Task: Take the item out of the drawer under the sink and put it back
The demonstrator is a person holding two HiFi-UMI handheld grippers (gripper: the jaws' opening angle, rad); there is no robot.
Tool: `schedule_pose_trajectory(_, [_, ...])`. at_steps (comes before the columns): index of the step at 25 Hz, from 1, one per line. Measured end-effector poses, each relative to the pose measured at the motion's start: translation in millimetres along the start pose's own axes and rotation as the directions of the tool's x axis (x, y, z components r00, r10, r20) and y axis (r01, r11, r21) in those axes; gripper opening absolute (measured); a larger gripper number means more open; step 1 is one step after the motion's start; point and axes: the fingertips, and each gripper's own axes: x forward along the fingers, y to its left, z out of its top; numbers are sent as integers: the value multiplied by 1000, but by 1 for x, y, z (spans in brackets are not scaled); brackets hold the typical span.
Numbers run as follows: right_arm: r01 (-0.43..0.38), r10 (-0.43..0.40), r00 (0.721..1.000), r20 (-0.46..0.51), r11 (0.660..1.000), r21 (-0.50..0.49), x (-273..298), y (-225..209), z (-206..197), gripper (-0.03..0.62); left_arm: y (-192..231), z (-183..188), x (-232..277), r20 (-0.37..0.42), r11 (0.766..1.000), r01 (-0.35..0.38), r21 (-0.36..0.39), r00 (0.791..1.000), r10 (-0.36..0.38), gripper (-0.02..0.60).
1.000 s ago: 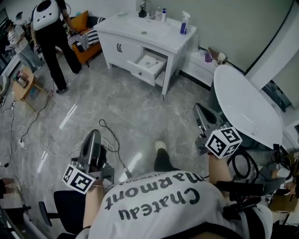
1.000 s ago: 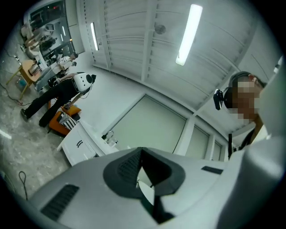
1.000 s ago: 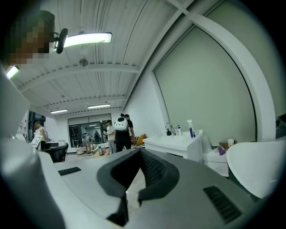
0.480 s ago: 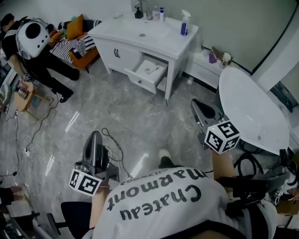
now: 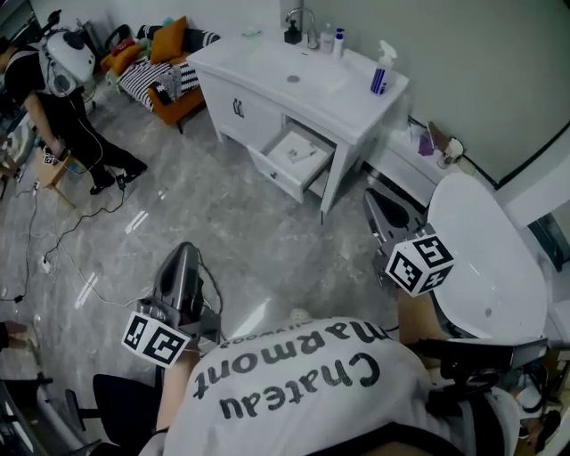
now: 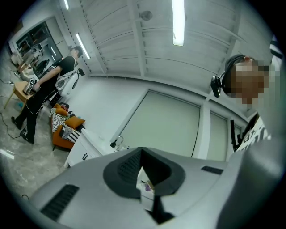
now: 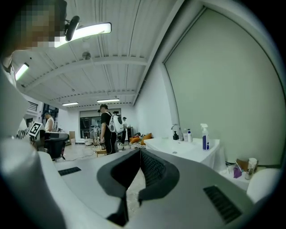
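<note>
The sink cabinet (image 5: 258,98) was white and the floor (image 5: 223,214) marbled grey. At the top, the spray bottle (image 5: 378,82) was blue, the cushion (image 5: 169,40) orange, the blanket (image 5: 147,78) black-and-white striped.

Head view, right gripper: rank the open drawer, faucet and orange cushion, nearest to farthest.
1. The open drawer, under the sink, ahead and left of the right gripper.
2. The faucet, at the back of the countertop.
3. The orange cushion, far left on the couch.
</note>
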Motion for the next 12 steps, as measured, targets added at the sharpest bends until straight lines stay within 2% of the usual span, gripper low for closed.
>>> schedule_pose_trajectory(3, [-33,33,999,2,999,-6,19,-13,2,12,-4,0,20,-10,999,10,33,1000,-10,9])
schedule_pose_trajectory(8, [-74,74,997,0,997,-27,40,-26,6,12,-7,-8,37,-45,989,-17,146,999,23,8])
schedule_pose_trajectory(10, [-90,90,996,-7,994,-56,43,-28,5,12,-2,-10,41,-43,987,-54,149,997,61,8])
schedule_pose_trajectory(12, [-101,101,995,-9,992,-69,46,-31,4,12,2,-11,49,-40,989,-83,119,995,88,9])
